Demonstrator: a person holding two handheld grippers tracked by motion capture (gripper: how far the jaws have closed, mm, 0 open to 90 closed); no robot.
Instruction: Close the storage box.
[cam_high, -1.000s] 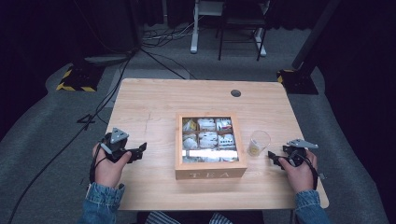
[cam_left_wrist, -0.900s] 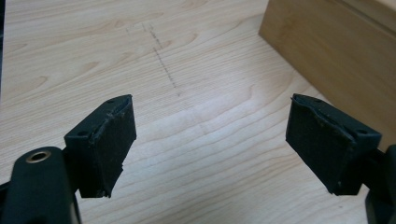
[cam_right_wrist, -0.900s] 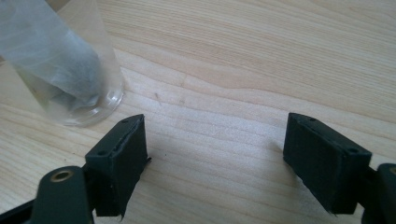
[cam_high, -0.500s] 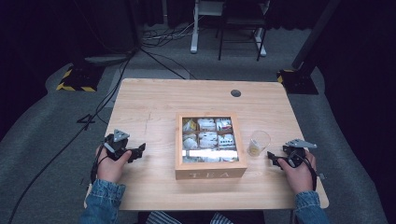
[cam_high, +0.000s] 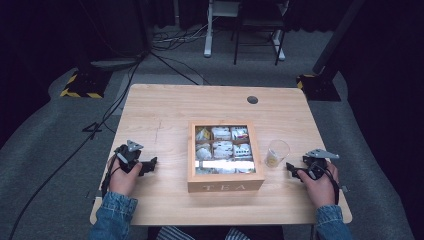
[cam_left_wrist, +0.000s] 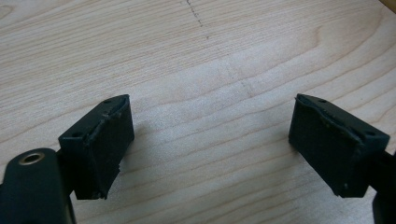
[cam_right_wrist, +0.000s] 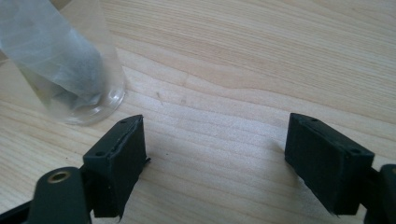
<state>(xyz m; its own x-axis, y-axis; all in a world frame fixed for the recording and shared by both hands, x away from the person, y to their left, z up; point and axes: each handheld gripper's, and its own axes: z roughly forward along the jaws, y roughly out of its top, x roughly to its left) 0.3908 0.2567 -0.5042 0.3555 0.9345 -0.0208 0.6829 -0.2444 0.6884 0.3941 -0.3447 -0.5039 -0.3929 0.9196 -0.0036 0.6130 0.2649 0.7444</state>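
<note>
A wooden tea box (cam_high: 225, 186) marked TEA stands in the middle of the table with several compartments of tea bags showing under its top. Right of it is a clear glass (cam_high: 276, 152) with a tea bag inside, seen close up as the glass (cam_right_wrist: 65, 70) in the right gripper view. My left gripper (cam_high: 150, 164) rests low on the table left of the box, open, with bare wood between its jaws (cam_left_wrist: 210, 154). My right gripper (cam_high: 291, 170) sits just right of the glass, open and holding nothing (cam_right_wrist: 215, 163).
The wooden table (cam_high: 165, 115) has a round cable hole (cam_high: 252, 99) at its far side. Beyond the table, on the grey floor, are cables, a white desk frame (cam_high: 210, 30) and yellow-black striped stands (cam_high: 80, 87).
The left hand and its gripper have shifted slightly. The right hand, the glass and the box stay where they were.
</note>
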